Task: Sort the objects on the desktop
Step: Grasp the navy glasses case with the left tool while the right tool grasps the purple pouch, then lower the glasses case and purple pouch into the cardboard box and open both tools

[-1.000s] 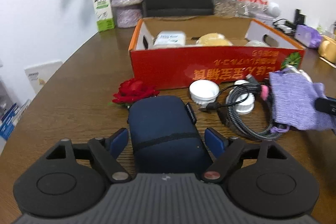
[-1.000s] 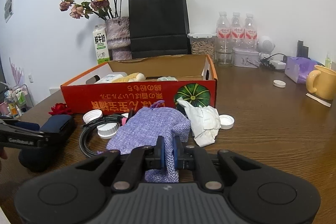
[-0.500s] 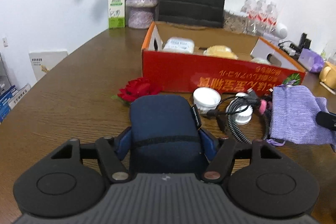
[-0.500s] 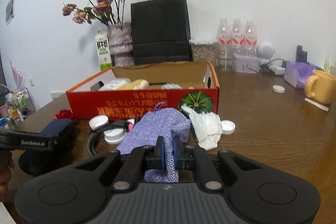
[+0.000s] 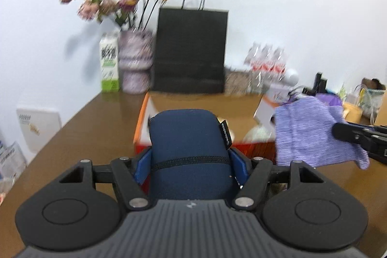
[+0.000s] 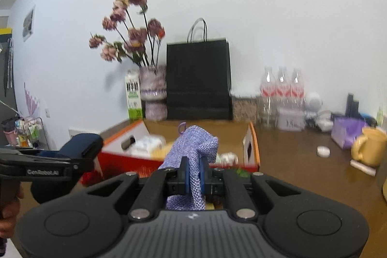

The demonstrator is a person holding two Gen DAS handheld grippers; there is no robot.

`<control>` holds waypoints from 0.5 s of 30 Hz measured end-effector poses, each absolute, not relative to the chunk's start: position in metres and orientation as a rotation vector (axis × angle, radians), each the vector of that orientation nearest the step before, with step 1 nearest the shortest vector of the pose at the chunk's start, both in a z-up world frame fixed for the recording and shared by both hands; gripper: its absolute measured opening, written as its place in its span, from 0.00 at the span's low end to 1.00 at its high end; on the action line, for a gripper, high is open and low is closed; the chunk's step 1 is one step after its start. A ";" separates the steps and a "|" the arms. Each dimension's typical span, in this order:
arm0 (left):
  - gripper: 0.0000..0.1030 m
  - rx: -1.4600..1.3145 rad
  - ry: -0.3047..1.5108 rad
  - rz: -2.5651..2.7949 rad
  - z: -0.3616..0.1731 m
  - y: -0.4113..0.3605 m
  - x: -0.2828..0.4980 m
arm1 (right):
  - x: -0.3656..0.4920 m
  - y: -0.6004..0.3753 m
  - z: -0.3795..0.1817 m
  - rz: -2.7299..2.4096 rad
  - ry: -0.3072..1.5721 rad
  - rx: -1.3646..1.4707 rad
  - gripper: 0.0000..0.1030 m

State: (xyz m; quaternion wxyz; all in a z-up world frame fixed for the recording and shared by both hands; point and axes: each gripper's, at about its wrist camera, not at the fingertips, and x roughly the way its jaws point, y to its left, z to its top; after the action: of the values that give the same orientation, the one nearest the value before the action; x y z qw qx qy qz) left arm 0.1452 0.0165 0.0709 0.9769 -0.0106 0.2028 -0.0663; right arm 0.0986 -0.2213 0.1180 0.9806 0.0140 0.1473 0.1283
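Tabletop (image 6: 295,156): We saw a brown wooden surface running to a white wall at the far side, crowded along its far edge.
Cardboard box (image 6: 253,149): We found it open-topped, red and orange outside, in the middle of the tabletop, with pale packets inside that were too blurred to name.
Black paper bag (image 5: 191,52): We saw it standing upright against the wall just beyond the box.
Vase of dried flowers (image 5: 135,64): We saw it left of the bag, with a milk carton (image 5: 109,65) just beside it on its left.
Water bottles (image 6: 281,88): We counted three at the far right, near the wall.
Yellow mug (image 6: 368,146): We saw it at the right edge, with a small white cap (image 6: 323,151) on the wood to its left.
Left hand-held gripper (image 5: 191,161): We saw its blue pads pressed on both flanks of the navy pouch, the jaws set wide around that bulky body.
Navy pouch (image 5: 189,154): We saw it raised off the tabletop in the left gripper, in front of the box's near wall, left of the purple bag.
Right hand-held gripper (image 6: 192,175): We saw its jaws pinched almost together, with only purple cloth between the pads.
Purple knitted bag (image 6: 193,154): We saw it clamped in the right gripper and lifted, draped upward in front of the box.
Person's hand (image 6: 9,214): We saw part of it at the near left, on the left gripper's handle.
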 end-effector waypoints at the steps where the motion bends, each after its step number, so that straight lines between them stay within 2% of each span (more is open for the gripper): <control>1: 0.66 -0.021 0.391 -0.146 0.077 0.014 0.152 | 0.104 -0.221 0.125 0.260 0.286 0.030 0.07; 8: 0.66 -0.033 0.320 -0.181 0.104 -0.002 0.212 | 0.162 -0.216 0.159 0.239 0.246 0.050 0.07; 15: 0.66 -0.046 0.382 -0.168 0.095 -0.011 0.300 | 0.251 -0.213 0.158 0.214 0.293 0.073 0.07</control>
State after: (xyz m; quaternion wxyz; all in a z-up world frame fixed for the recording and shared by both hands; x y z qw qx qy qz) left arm 0.3004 -0.0107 0.0946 0.9780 -0.0231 0.1897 -0.0836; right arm 0.2507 -0.2131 0.1584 0.9829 0.0365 0.1455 0.1066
